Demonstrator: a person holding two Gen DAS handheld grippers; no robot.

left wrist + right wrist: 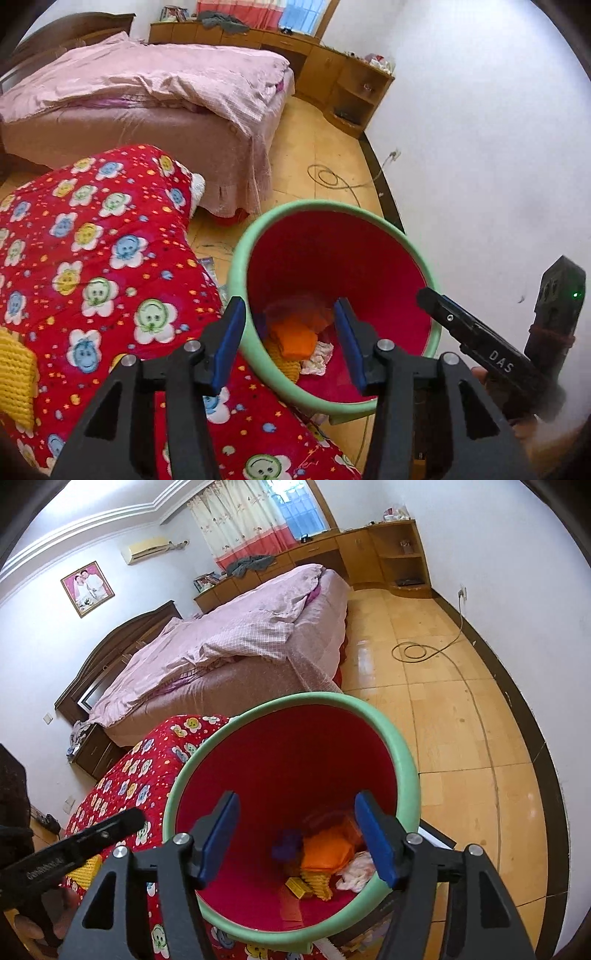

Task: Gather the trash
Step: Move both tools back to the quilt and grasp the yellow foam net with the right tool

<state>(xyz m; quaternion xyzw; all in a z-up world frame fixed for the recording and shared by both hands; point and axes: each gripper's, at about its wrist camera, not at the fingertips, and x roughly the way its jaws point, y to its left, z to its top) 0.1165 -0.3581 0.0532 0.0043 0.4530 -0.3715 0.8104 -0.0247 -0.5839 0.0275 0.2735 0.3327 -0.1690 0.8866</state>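
A bin with a red inside and a green rim (332, 205) (369, 709) stands on the floor against a red flowered quilt. At its bottom lie an orange piece (295, 338) (325, 853), a yellow knitted piece (314, 882), a crumpled pale wrapper (316, 360) (356, 873) and something purple (286, 847). My left gripper (290, 343) hangs over the bin's mouth, open, with nothing between its blue pads. My right gripper (298, 840) is also above the bin, open and empty. In each view the other gripper's black finger (432, 299) (125, 821) shows at the side.
The red flowered quilt (92, 258) lies left of the bin, with a yellow knitted piece (14, 376) on it. Beyond are a bed with pink covers (147, 85), wooden cabinets (388, 550) and a coiled cable (413, 651) on the yellow floor. A white wall (498, 147) is at the right.
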